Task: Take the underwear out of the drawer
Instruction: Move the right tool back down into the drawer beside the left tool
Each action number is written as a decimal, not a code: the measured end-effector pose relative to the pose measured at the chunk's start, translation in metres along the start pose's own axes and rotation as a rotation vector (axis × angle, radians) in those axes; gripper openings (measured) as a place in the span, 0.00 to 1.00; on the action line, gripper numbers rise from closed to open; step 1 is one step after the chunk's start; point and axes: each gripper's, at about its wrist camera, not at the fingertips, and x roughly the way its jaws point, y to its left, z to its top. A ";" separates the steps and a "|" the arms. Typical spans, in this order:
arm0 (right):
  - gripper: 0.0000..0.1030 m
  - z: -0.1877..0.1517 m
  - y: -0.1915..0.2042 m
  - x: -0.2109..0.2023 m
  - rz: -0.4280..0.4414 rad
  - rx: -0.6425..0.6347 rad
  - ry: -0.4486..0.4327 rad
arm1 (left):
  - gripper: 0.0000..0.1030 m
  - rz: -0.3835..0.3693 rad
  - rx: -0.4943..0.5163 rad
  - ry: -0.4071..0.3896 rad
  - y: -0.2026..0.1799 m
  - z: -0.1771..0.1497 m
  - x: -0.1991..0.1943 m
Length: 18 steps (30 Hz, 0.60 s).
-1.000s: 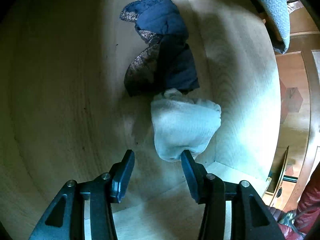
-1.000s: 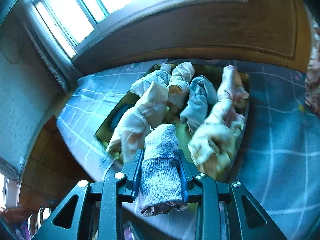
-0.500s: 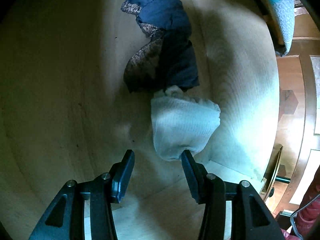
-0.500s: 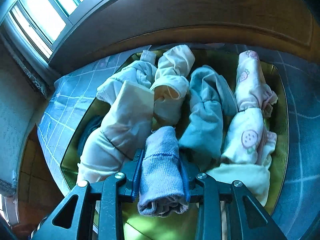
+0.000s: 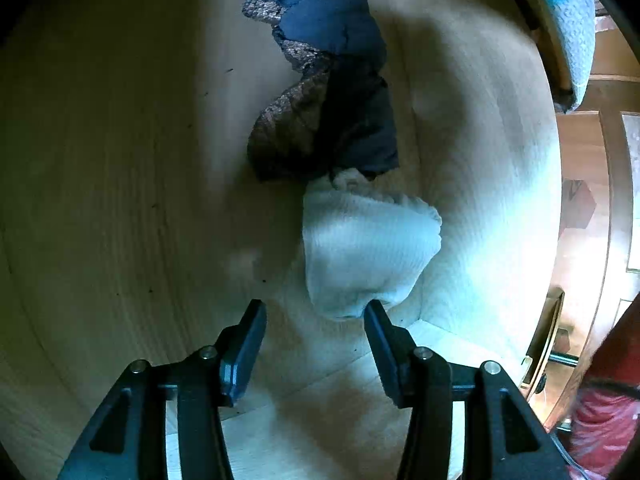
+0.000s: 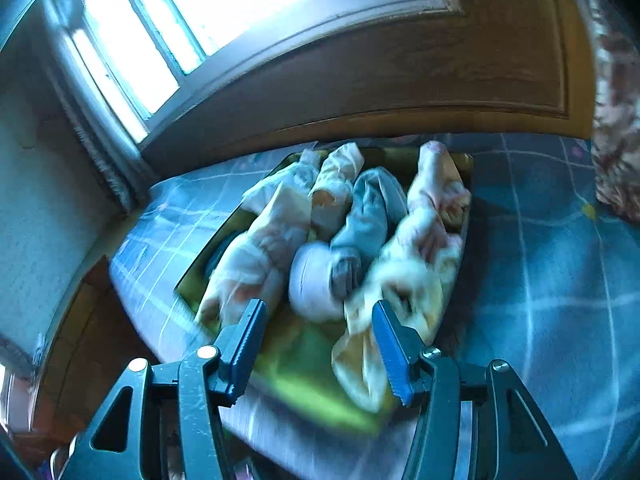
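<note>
Left wrist view: left tongs (image 5: pixel 314 322) hang apart and opening slightly over the wooden drawer (image 5: pixel 120 200), nothing between the jaws.
Task item: a pale folded piece of underwear (image 5: pixel 368 248) lies on the drawer floor just ahead of the tongs, its near edge by the right-side pad; a dark blue piece (image 5: pixel 332 108) touches its far end.
Right wrist view: right tongs (image 6: pixel 318 334) are opening, nothing clamped; a grey rolled piece (image 6: pixel 316 280) lies free in the green tray (image 6: pixel 296 364) on the bed (image 6: pixel 560 280), among other rolled garments.
Risk, left: likely only one pad meets the pale cloth, so a closing pinch could push it aside or snag the dark piece too.
Risk, right: the roll may unfurl or tip toward the tray's near edge.
Hard to see: right view is motion-blurred; tray's near rim is unclear; drawer's left side is in shadow.
</note>
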 end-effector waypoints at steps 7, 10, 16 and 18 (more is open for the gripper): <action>0.55 -0.084 0.003 -0.055 -0.014 -0.091 0.004 | 0.61 0.028 -0.009 0.011 0.002 0.001 0.000; 0.54 -0.121 0.008 -0.067 -0.138 -0.176 0.024 | 0.65 0.052 0.000 0.015 -0.002 0.001 0.000; 0.54 -0.168 -0.007 -0.052 -0.207 -0.151 0.120 | 0.71 0.025 -0.021 0.023 -0.017 0.009 0.010; 0.54 -0.174 -0.014 -0.047 -0.189 -0.119 0.129 | 0.71 0.032 -0.021 0.022 -0.023 0.012 0.013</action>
